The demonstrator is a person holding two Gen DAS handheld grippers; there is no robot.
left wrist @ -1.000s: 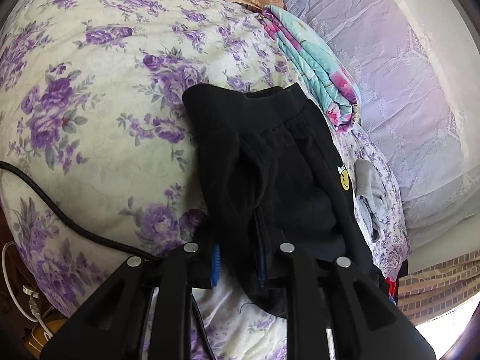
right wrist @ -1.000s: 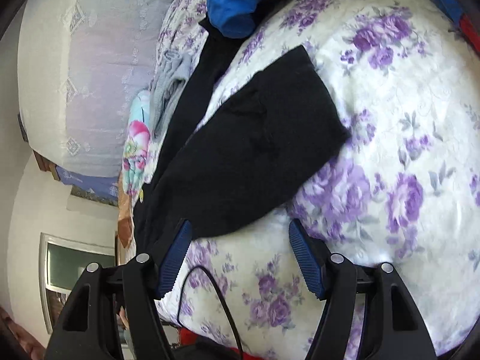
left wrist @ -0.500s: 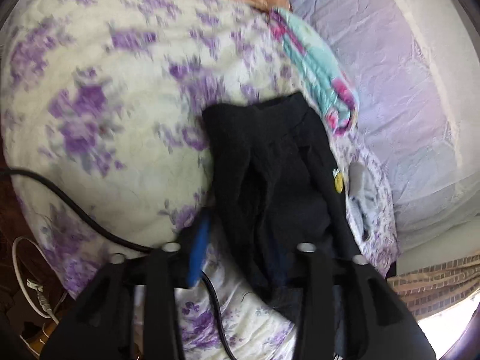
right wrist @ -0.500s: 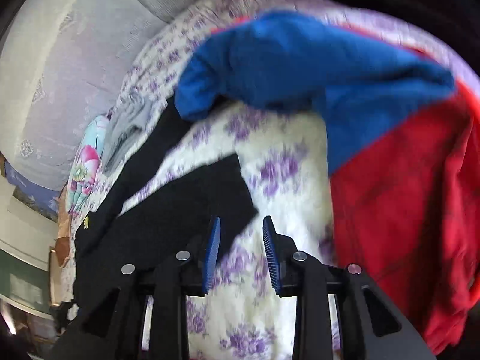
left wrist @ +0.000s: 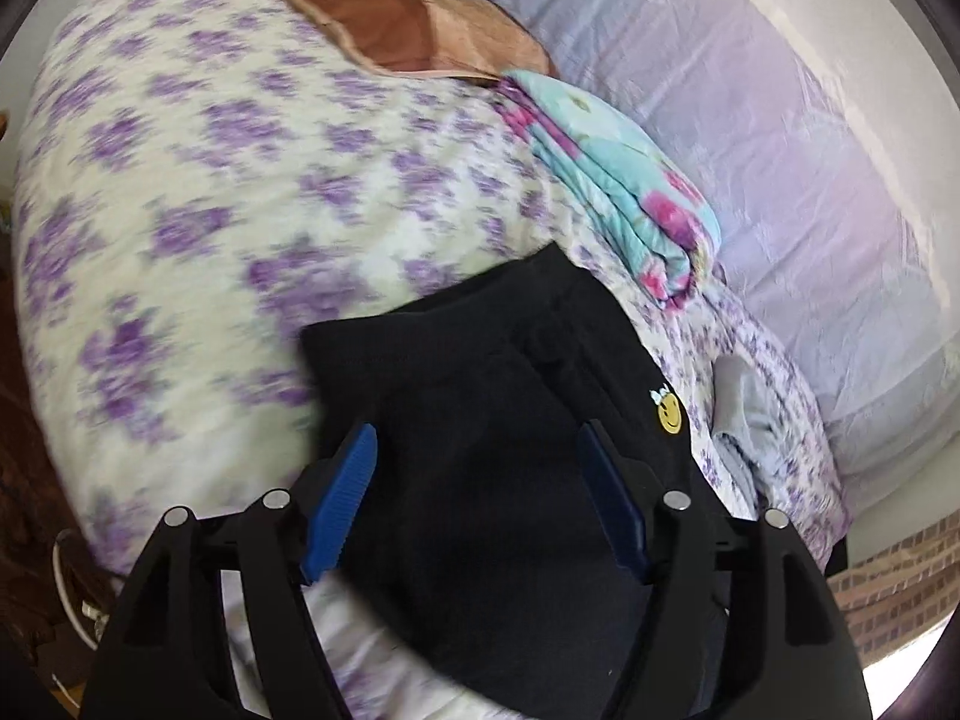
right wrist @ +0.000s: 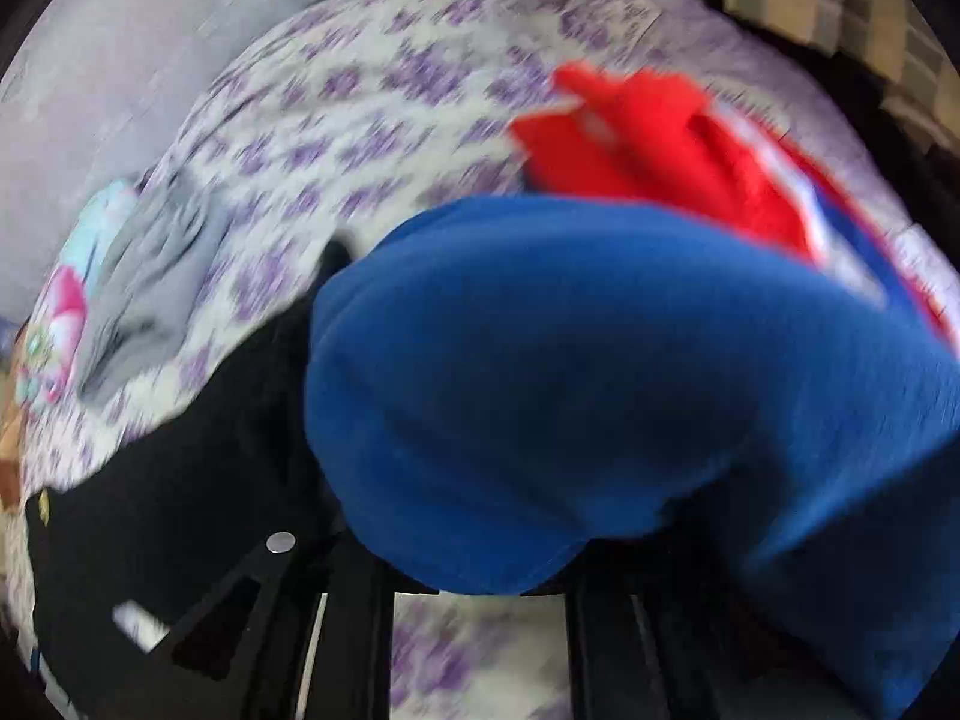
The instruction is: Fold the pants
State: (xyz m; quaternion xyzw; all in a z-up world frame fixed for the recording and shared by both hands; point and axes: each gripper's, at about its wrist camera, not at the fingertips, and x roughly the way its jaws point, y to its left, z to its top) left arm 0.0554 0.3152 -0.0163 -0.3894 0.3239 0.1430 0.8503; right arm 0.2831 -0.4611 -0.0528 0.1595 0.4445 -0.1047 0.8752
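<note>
The black pants (left wrist: pixel 492 396) lie folded on the floral bedspread (left wrist: pixel 180 180), with a yellow smiley badge (left wrist: pixel 669 414) near their right edge. My left gripper (left wrist: pixel 480 468) hovers just over them. Its jaws are opening, and the blue pads (left wrist: pixel 351 498) stand apart with the cloth below them, not pinched. The right wrist view is blurred. There a blue garment (right wrist: pixel 600 390) bulges over the black arms of my right gripper (right wrist: pixel 354 630) and hides the fingertips. Its jaws are closing; whether cloth is between them is hidden. The black pants (right wrist: pixel 180 480) lie at its left.
A red garment (right wrist: pixel 648 144) lies behind the blue one. A folded turquoise floral blanket (left wrist: pixel 618 180) and a brown pillow (left wrist: pixel 390 30) rest at the far side. A small grey cloth (left wrist: pixel 738 414) sits right of the pants. A lilac sheet (left wrist: pixel 780 150) covers the wall side.
The left gripper let go of the pants, opened wide and lifted. The right gripper swung away from the pant leg to the blue and red garments while its jaws narrowed.
</note>
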